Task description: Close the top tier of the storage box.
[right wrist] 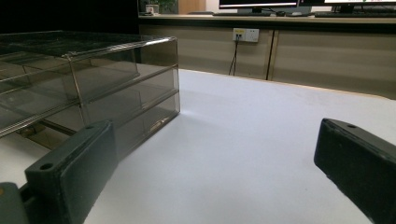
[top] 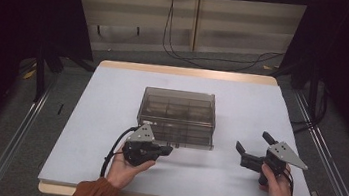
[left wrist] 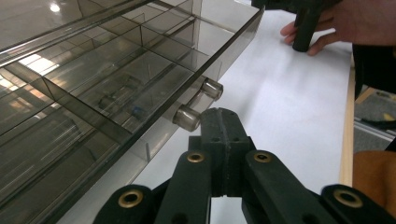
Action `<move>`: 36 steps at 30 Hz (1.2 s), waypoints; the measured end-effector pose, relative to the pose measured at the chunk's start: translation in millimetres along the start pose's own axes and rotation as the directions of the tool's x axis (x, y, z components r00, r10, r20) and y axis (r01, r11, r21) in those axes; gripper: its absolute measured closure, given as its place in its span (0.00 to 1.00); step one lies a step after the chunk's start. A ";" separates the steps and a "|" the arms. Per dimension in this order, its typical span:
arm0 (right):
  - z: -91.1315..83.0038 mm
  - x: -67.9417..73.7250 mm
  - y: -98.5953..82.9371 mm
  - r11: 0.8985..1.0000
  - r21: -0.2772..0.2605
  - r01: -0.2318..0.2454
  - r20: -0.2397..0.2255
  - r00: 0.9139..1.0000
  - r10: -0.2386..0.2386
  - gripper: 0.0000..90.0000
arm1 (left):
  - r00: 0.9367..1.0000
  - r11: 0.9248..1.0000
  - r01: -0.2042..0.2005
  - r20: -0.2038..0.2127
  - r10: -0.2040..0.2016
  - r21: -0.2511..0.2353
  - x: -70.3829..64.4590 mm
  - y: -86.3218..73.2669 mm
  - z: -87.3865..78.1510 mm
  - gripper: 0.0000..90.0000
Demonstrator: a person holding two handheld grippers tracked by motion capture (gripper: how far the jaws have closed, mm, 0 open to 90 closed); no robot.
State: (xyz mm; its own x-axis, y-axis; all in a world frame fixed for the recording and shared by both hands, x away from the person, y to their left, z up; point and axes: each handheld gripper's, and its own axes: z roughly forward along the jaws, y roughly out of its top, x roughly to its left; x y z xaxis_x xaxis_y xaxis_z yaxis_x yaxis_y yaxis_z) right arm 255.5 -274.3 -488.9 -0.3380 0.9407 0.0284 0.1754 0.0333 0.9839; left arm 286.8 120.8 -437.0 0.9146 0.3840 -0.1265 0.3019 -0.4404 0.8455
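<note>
We find no text, label, brand, number or sign that can be read anywhere. The smoky clear plastic drawer box [top: 177, 116] on the white tabletop [top: 242, 101] bears no lettering on its walls or knobs. The white wall socket plate [right wrist: 245, 34] beyond the tabletop's far edge carries small marks, too blurred for us to make out.
</note>
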 end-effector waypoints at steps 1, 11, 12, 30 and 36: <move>-0.1 0.5 -0.1 1.000 -0.002 -0.001 0.004 1.000 0.001 0.00 | 1.000 1.000 0.006 0.000 -0.006 -0.006 0.5 -0.1 -0.5 1.00; 0.0 0.7 -0.1 1.000 -0.003 0.005 0.007 1.000 -0.005 0.00 | 1.000 1.000 0.019 0.014 -0.019 -0.014 2.2 3.4 1.4 1.00; -0.1 0.8 -0.1 1.000 -0.004 0.003 0.006 1.000 -0.003 0.00 | 1.000 1.000 0.021 0.012 -0.021 -0.010 1.7 3.4 2.2 1.00; -0.1 0.8 -0.1 1.000 -0.004 0.006 0.005 1.000 -0.006 0.00 | 1.000 1.000 0.020 0.003 -0.020 -0.013 3.7 6.3 6.5 1.00; 0.0 0.7 -0.1 1.000 -0.002 0.002 0.005 1.000 -0.002 0.00 | 1.000 1.000 0.012 0.004 -0.012 -0.011 5.7 6.5 6.6 1.00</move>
State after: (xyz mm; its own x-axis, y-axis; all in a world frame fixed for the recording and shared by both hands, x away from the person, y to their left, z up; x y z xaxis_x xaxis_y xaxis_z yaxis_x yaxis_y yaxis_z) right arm 255.2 -273.7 -488.9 -0.3338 0.9423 0.0260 0.1728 0.0341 0.9844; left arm 295.7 114.7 -435.6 0.9122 0.3857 -0.1386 0.3097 -0.4271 0.8495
